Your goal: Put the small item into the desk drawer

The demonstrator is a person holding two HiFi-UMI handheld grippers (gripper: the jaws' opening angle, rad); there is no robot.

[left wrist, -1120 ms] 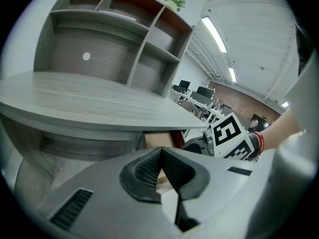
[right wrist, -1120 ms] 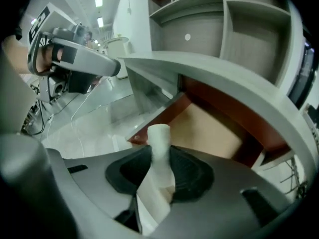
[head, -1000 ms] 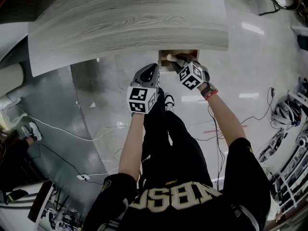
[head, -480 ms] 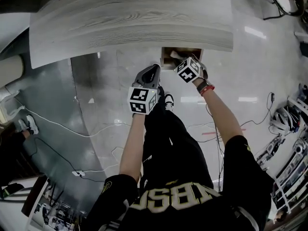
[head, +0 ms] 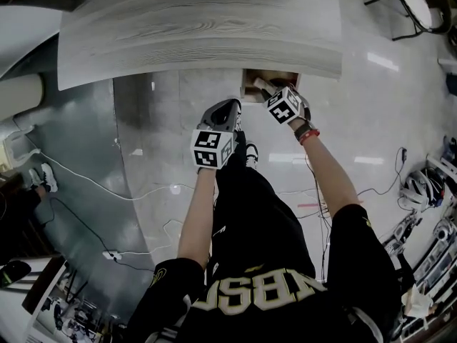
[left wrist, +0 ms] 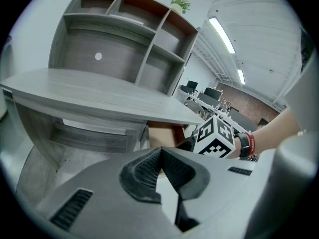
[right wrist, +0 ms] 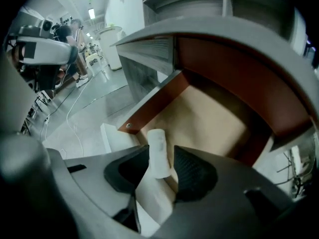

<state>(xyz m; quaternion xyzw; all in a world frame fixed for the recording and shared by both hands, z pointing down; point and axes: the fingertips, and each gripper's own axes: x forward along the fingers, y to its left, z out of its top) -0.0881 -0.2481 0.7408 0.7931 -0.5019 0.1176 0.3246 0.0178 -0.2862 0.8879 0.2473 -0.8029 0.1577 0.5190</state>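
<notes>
The small item [right wrist: 158, 153] is a white cylinder, standing up between the pads of my right gripper [right wrist: 159, 166]. The jaws are opening, and a narrow gap shows on each side of the item. It hangs over the front edge of the open desk drawer [right wrist: 159, 101], which has red-brown walls and a bare tan floor. In the head view the right gripper [head: 267, 91] reaches into the drawer [head: 250, 77] under the grey wood desk top [head: 200, 34]. My left gripper [head: 228, 107] hovers left of the drawer. The left gripper [left wrist: 160, 153] is shut, pads together and empty.
A grey shelf unit [left wrist: 124, 39] stands on the desk at the back. The person's legs and a shoe [head: 251, 151] are right below the grippers. Cables [head: 93, 188] trail over the shiny floor, and gear is piled at the right edge [head: 428, 184].
The right gripper has stayed at the drawer opening, shifting only slightly with the white item. The left gripper has hardly moved. The head view has drifted a little.
</notes>
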